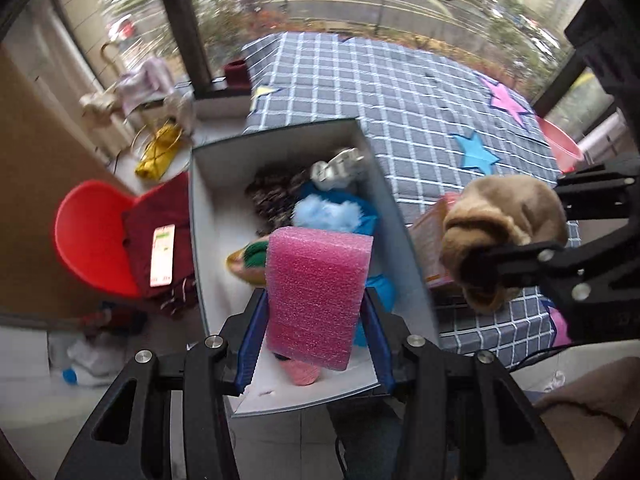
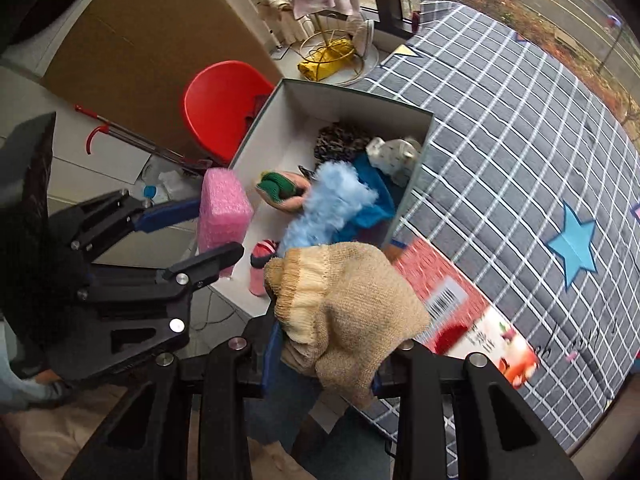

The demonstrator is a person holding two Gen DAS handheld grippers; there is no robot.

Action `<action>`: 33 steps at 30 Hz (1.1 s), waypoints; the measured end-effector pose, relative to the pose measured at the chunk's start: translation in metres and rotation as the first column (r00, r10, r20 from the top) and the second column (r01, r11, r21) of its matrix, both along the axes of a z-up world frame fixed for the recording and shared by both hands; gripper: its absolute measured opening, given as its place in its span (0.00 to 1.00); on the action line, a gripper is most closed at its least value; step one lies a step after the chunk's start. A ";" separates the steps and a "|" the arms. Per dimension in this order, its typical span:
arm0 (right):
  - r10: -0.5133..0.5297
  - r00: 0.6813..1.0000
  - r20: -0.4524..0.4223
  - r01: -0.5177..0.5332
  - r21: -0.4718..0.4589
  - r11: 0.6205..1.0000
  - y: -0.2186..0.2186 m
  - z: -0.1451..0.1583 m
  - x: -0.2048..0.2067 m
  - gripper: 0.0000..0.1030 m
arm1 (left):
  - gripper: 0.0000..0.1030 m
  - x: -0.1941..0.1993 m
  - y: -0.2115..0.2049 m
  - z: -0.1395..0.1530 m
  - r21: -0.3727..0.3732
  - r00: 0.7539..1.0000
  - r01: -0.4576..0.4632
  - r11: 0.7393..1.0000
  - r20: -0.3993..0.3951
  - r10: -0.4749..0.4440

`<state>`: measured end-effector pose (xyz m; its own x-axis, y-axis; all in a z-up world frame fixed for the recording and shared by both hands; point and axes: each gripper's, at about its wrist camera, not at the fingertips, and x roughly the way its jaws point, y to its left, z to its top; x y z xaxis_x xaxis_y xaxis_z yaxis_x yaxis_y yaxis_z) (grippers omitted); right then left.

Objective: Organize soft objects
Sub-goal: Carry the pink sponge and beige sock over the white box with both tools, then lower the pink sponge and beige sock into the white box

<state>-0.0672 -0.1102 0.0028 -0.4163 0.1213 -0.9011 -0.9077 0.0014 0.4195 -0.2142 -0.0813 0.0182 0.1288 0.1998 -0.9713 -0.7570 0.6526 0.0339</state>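
Note:
My left gripper is shut on a pink foam block and holds it above the near end of a white open box. The box holds a light blue fluffy item, a leopard-print cloth, a green-and-tan sock, a white patterned cloth and a pink sock. My right gripper is shut on a tan knitted sock, to the right of the box. The left gripper and foam block also show in the right wrist view.
The box sits at the edge of a table with a grey checked cloth bearing star stickers. A red printed carton lies beside the box. A red chair with dark red cloth stands to the left. A window lies behind.

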 end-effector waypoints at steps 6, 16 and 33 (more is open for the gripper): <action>-0.023 1.000 -0.011 0.023 -0.025 0.999 0.017 -0.011 -0.006 0.33 | 0.49 -0.009 0.006 -0.014 -0.008 0.998 -0.059 0.998 -0.030 0.059; -0.052 0.998 -0.019 0.050 -0.071 0.996 0.023 -0.026 -0.006 0.33 | 0.49 -0.010 0.020 -0.031 -0.042 0.990 -0.125 0.991 -0.067 0.122; -0.047 0.999 -0.012 0.046 -0.079 0.996 0.025 -0.031 -0.009 0.33 | 0.49 -0.009 0.018 -0.042 -0.073 0.989 -0.123 0.990 -0.096 0.116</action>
<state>-0.0762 -0.0853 -0.0284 -0.4243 0.0696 -0.9029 -0.9001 0.0770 0.4289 -0.2228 -0.0631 -0.0243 0.0182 0.1314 -0.9912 -0.8257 0.5610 0.0592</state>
